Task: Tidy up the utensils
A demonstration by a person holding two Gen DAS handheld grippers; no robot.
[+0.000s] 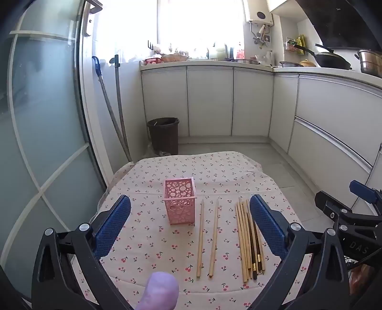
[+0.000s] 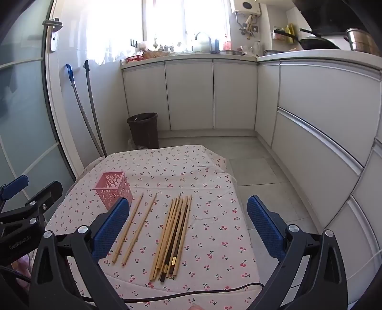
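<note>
Left wrist view, pink holder (image 1: 180, 201) upright beside chopsticks (image 1: 249, 240), both claws apart

This is a home kitchen. An L-shaped run of pale base cabinets (image 2: 188, 95) wraps the far corner, and the rest is placed around it. On its white worktop (image 2: 191, 56) stand a black wok (image 2: 317, 43), a steel pot (image 2: 360, 39), a faucet (image 2: 203, 38) and baskets of food, below a bright window (image 2: 164, 21). A wall-mounted water heater (image 2: 247, 6) hangs above the cabinets' corner. A dark bin (image 2: 144, 130) sits on the tiled floor at their left end, beside two leaning mop handles (image 2: 92, 105) and a frosted glass door (image 1: 43, 114).
</note>
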